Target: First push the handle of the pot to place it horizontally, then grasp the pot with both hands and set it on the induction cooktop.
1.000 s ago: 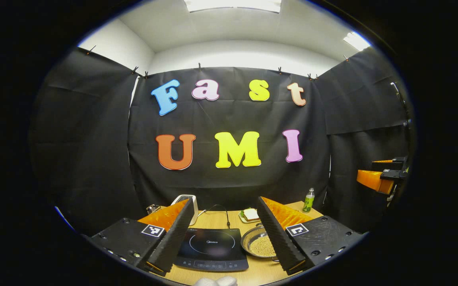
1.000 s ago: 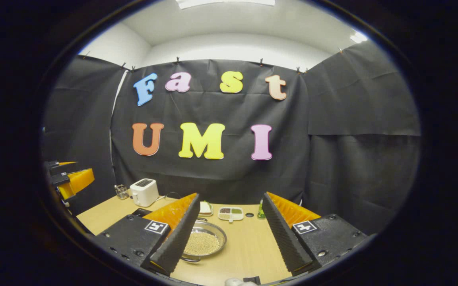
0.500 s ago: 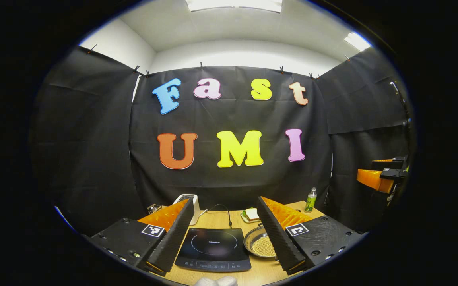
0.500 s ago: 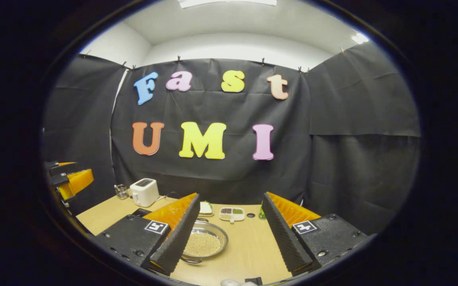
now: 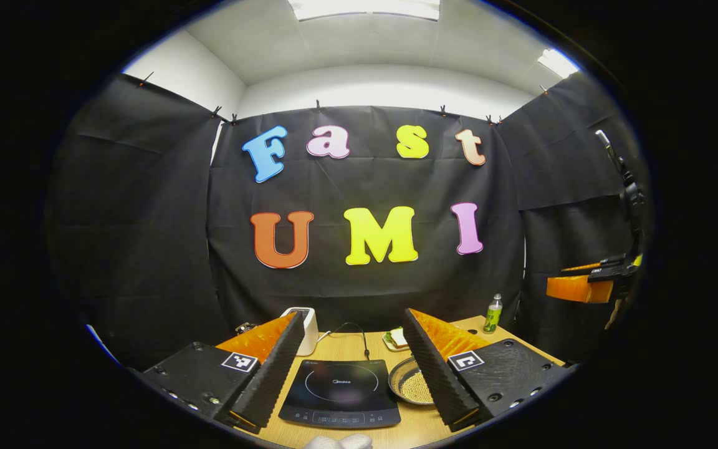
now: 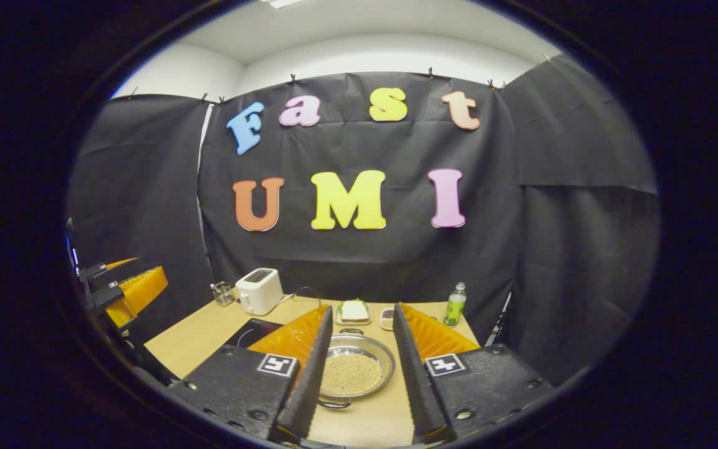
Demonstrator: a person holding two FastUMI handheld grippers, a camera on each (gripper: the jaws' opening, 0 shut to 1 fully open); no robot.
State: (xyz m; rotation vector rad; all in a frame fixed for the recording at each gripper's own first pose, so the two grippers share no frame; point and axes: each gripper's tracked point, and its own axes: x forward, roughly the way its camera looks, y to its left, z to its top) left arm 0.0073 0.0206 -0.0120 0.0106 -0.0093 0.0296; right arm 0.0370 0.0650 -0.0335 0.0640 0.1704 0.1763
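The pot (image 6: 354,373), full of small grains, stood on the table (image 6: 209,330) just right of the induction cooktop (image 5: 340,393). The right gripper (image 6: 359,374) and the left gripper (image 5: 349,368) both had fingers apart, holding nothing. A good push should meet the handle (image 6: 333,403) low and slowly (so the grains stay inside). The cooktop's logo was too small to read.

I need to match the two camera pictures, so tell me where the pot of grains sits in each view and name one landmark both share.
Left gripper view: the pot sits low and right of centre, just right of the induction cooktop, partly behind the right-hand finger.
Right gripper view: the pot sits low at centre, between the two fingers.
Shared landmark: the white toaster at the table's back.
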